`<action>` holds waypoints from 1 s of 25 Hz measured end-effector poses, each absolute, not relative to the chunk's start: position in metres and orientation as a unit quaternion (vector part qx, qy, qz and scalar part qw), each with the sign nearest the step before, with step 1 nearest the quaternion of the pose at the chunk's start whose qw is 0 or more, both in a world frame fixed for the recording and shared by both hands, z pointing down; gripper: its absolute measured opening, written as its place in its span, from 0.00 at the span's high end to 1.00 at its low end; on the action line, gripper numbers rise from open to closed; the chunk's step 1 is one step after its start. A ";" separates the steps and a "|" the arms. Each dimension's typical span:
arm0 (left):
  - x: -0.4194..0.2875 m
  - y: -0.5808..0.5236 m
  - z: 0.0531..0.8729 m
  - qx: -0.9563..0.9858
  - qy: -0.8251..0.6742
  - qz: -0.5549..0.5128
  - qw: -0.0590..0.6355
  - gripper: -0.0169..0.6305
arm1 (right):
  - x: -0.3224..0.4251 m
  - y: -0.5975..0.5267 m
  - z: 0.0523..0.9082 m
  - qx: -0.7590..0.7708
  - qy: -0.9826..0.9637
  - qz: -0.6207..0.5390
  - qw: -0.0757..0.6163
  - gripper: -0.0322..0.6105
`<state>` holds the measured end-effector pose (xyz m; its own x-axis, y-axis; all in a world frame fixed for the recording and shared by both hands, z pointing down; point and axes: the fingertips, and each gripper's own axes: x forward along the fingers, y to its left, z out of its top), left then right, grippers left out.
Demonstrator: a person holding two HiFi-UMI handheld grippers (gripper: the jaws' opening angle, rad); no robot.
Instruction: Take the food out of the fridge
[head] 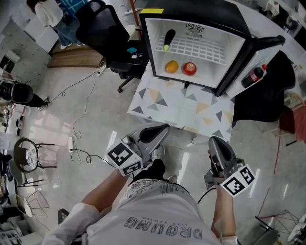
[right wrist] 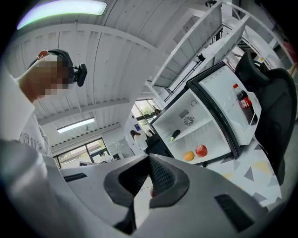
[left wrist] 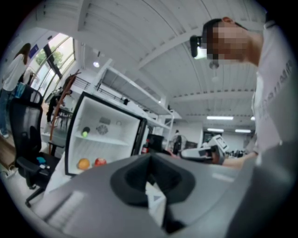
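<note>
The left gripper (left wrist: 150, 156) has its dark, rubbery jaws pressed together at the tips, with nothing between them. The right gripper (right wrist: 150, 158) is the same: its ribbed black pads meet at the tip and hold nothing. Both are smooth grey plastic shells that taper to a blunt nose. Each carries a white cube with black square markers at the back, the left one (head: 125, 158) and the right one (head: 237, 180).

From the head view, the left gripper (head: 164, 127) and right gripper (head: 213, 139) hang above a pale, glossy floor (head: 71, 110). Both point toward a low surface covered by a white cloth (head: 181, 103) printed with grey and tan triangles.

Beyond the cloth stands a small black fridge (head: 215, 14), well apart from both grippers. Its door (head: 253, 48) is swung wide to the right, and the inside is smooth and white. A white wire shelf (head: 196, 48) holds a long dark vegetable (head: 169, 39) with a green end. On the fridge bottom sit a round orange (head: 171, 66) and a shiny red apple (head: 189, 69), just beside each other. A dark bottle (head: 255, 75) with a red cap stands in the door rack.

A black office chair (head: 103, 28) is left of the fridge.
</note>
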<state>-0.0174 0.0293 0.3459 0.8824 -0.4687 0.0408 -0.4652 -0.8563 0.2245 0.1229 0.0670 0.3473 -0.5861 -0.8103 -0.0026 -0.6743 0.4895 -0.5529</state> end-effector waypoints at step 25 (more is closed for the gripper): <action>-0.053 -0.113 0.349 0.971 -0.204 -0.007 0.127 0.96 | 0.081 -0.064 0.338 -0.475 0.832 -0.252 0.133 0.97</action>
